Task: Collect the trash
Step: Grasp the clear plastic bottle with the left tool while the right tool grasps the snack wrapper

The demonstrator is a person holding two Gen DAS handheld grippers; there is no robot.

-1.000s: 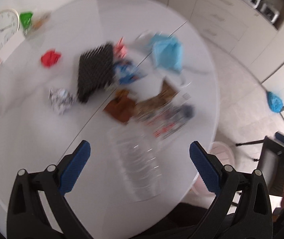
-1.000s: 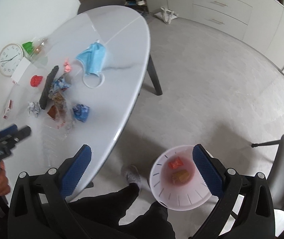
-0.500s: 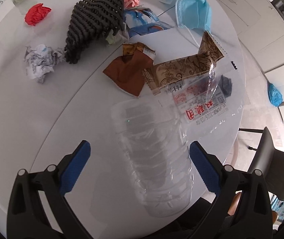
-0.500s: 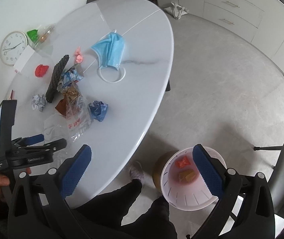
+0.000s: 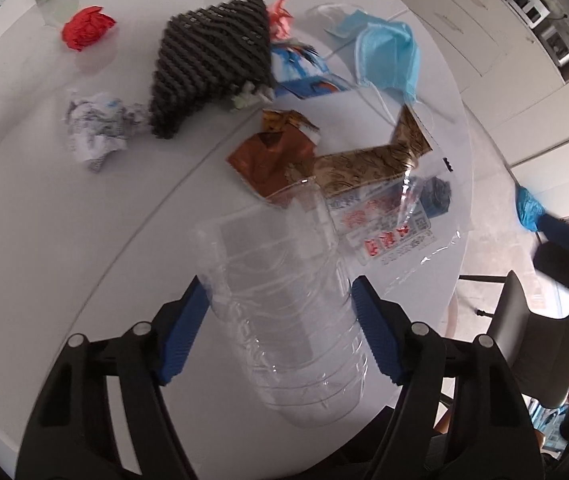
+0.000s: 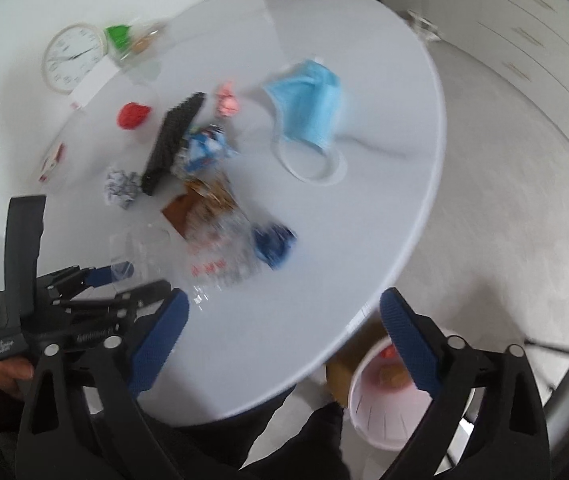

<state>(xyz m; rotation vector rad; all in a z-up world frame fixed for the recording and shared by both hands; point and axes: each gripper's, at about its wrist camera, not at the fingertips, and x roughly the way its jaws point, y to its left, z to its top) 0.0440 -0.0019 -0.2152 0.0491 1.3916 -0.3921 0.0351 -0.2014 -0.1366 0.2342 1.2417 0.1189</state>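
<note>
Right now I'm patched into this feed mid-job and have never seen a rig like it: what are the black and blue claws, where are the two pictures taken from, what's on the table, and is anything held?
No robot here: a person carries a handheld gripper in each hand, and a fisheye camera on each looks forward along its two blue-padded fingers.

The left wrist picture shows the left gripper closing around a clear plastic bottle lying on the white table. The pads look to be at its sides, though a firm grip can't be confirmed.

The right wrist picture shows the right gripper, with nothing between its fingers, closing slightly over the table's edge. A white bin with some trash inside stands on the floor below.

On the table: a blue face mask, a black ribbed piece, a red wad, crumpled paper, brown wrappers and a printed clear bag.
</note>
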